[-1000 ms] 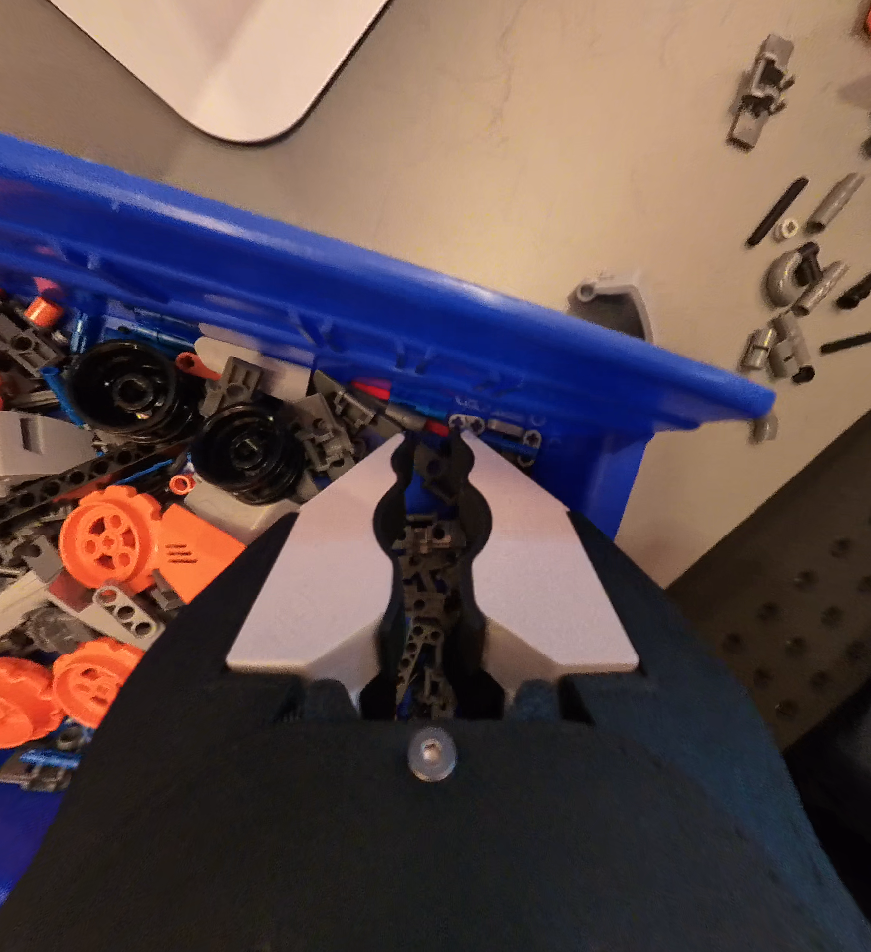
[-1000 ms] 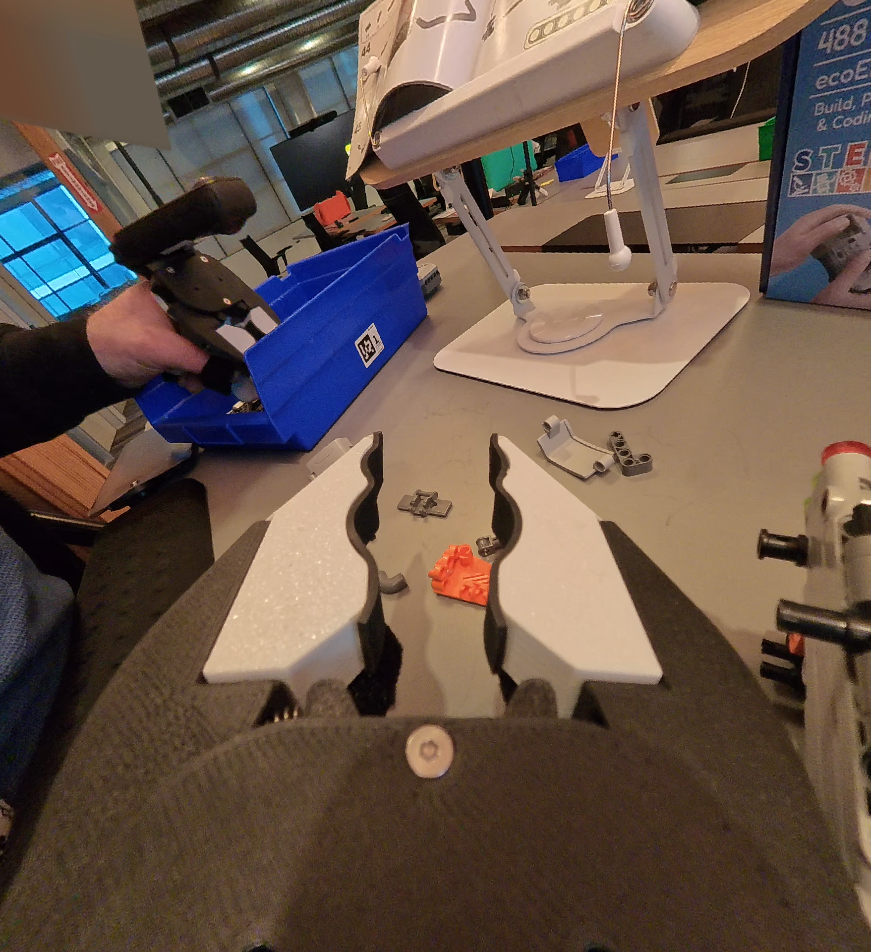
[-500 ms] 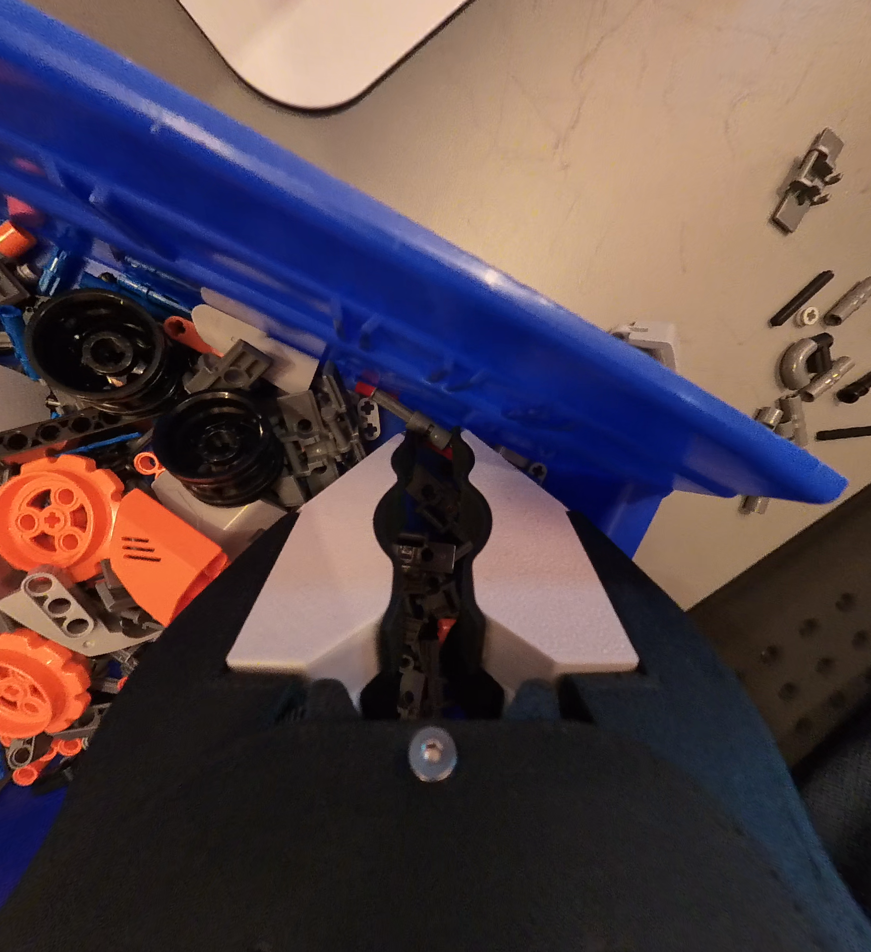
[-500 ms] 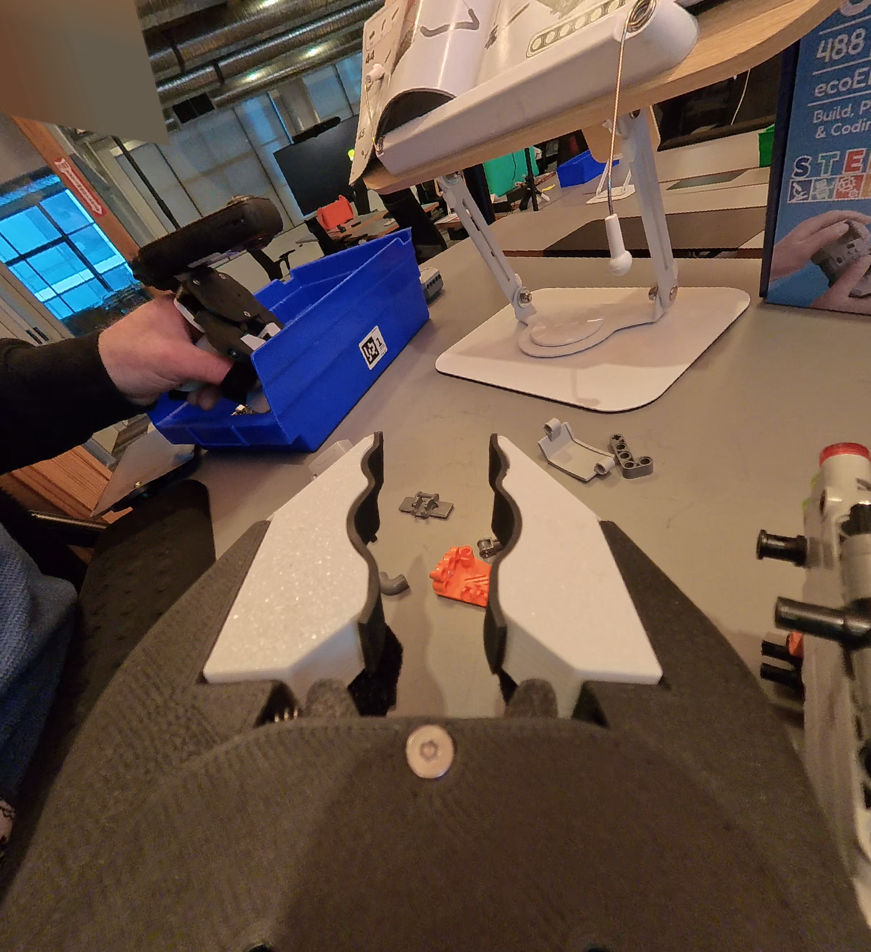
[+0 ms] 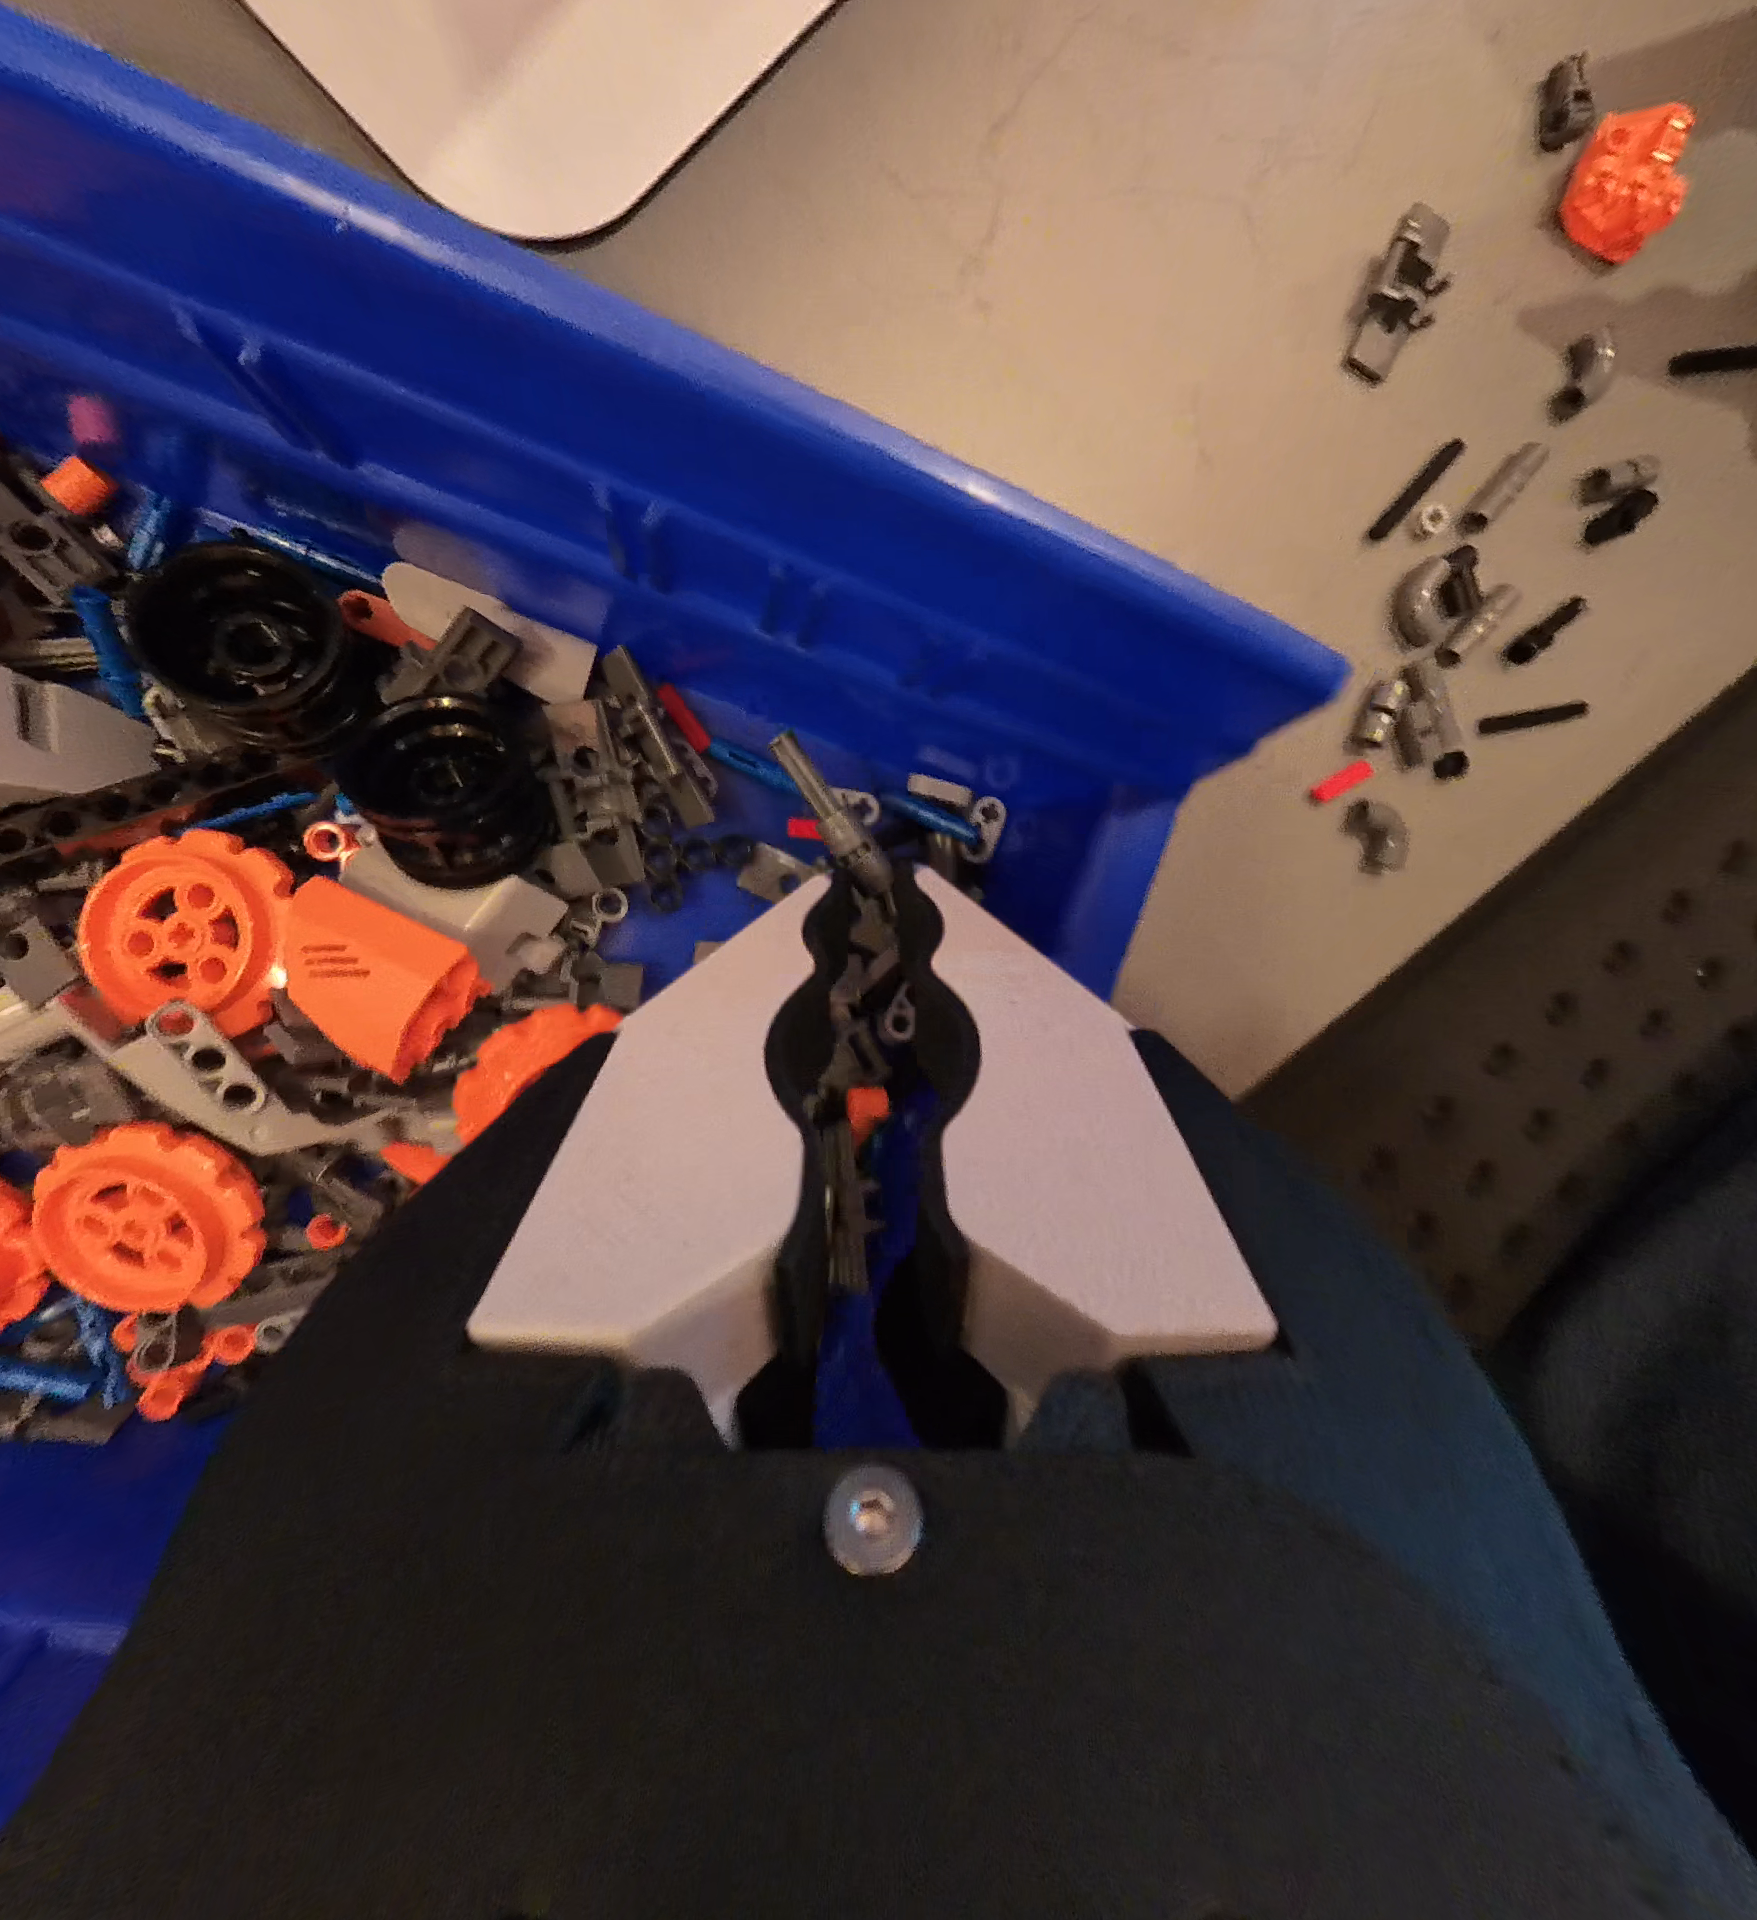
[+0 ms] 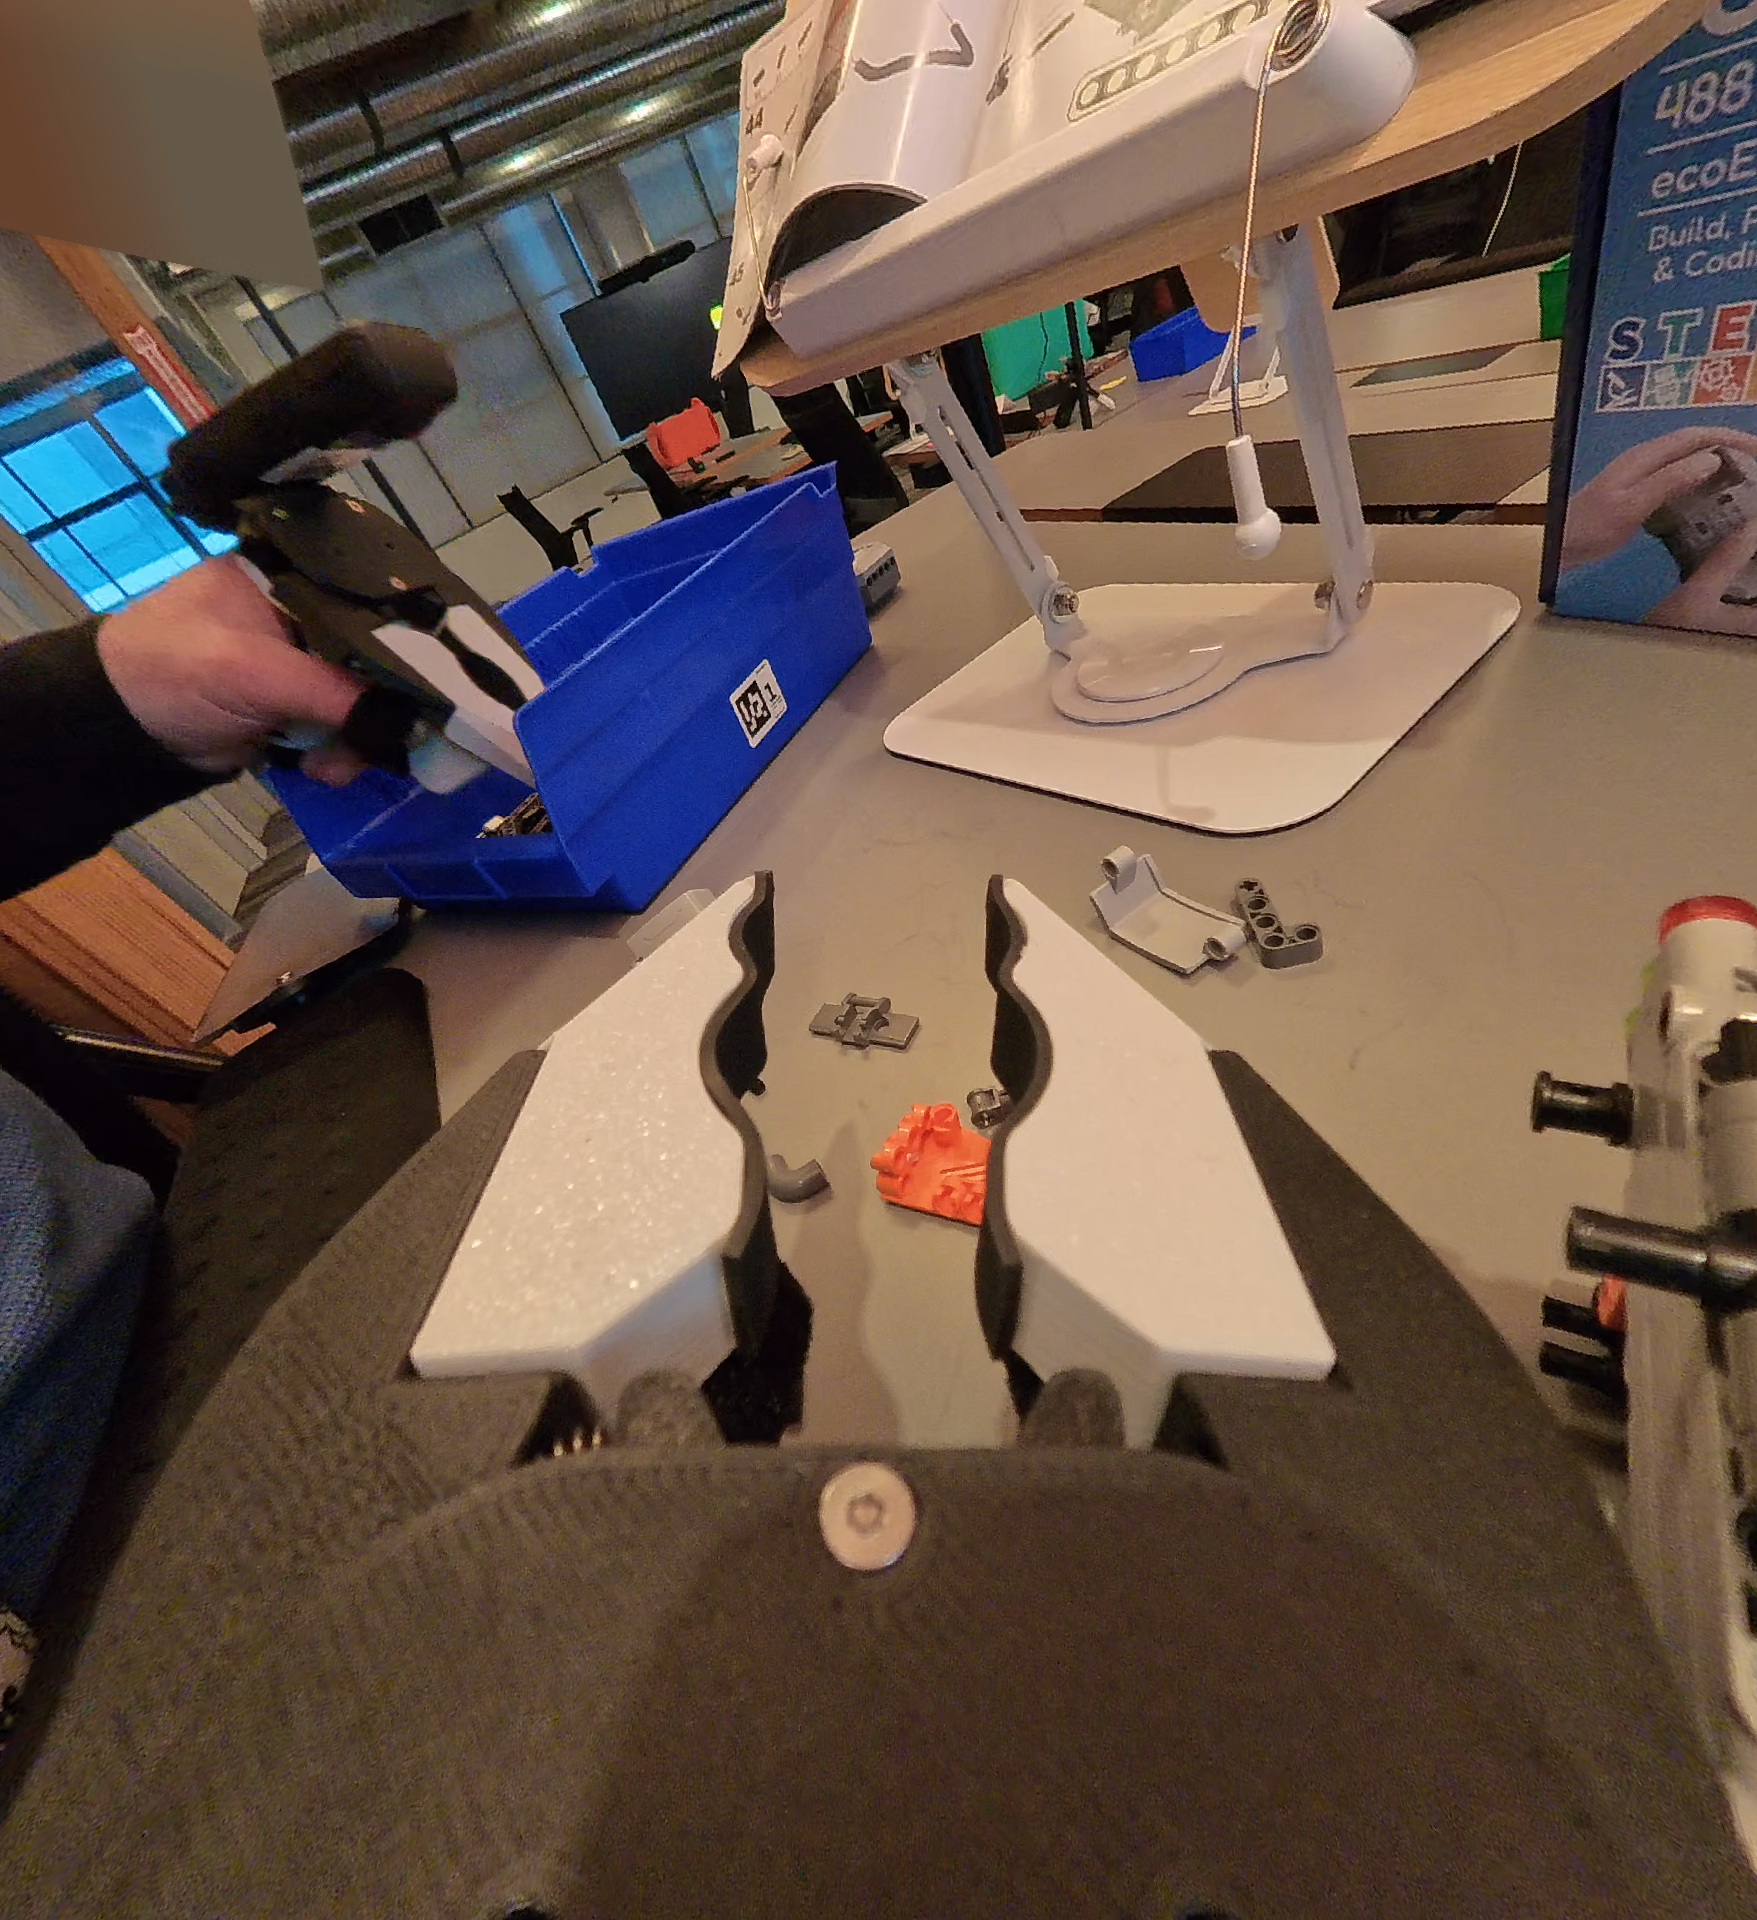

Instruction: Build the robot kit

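Observation:
My left gripper is over the near corner of a blue bin full of orange wheels, black tyres and grey parts. Its jaws are shut on a thin grey pin that sticks out past the tips. In the right wrist view the left gripper is in a person's hand above the bin. My right gripper is open and empty, low over the grey table. Beyond its fingers lie a grey link piece, an orange piece and a small grey elbow.
A white book stand's base is behind the parts, and a blue box at the back right. A partly built grey model is close on the right. Loose pins and connectors lie on the table beside a black perforated mat. One gripper's finger ends stand about 25 cm off the other's. About 8 cm separates my right fingertips from the orange piece. It is also in sight in the left wrist view. About 10 cm separates my right fingertips from the small grey elbow.
My left gripper has drawn up and back from the bin's corner with the grey pin in its tips. The right gripper has not moved.

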Available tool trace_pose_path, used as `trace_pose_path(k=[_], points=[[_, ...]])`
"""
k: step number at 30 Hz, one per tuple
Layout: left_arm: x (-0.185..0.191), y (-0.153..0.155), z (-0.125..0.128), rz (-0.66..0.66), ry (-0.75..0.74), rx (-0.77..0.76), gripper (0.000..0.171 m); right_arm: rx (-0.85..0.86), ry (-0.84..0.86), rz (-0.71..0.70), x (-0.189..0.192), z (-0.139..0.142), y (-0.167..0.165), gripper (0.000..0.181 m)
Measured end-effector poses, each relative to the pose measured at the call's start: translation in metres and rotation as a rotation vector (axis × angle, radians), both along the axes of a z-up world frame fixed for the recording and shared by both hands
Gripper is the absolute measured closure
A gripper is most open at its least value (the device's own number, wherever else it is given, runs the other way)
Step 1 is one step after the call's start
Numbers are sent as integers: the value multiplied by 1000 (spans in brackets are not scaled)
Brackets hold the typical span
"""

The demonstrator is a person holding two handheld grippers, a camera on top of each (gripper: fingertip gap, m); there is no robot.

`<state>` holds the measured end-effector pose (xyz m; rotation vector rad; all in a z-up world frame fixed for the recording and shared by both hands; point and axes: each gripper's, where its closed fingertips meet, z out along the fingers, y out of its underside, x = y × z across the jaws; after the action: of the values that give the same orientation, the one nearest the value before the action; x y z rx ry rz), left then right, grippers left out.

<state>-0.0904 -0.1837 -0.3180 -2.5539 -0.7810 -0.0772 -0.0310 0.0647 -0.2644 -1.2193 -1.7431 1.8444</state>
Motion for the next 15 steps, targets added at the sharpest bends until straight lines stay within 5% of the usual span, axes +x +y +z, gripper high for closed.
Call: trace_pose_path(k=[8, 11, 15], points=[[74, 31, 61, -333, -6, 97, 166, 0, -2, 7, 0, 0, -2, 143], [96, 51, 47, -351, -47, 100, 166, 3, -3, 9, 1, -1, -2, 143], [102, 66, -1, -324, -12, 2, 166, 6, -6, 11, 1, -1, -3, 144]])
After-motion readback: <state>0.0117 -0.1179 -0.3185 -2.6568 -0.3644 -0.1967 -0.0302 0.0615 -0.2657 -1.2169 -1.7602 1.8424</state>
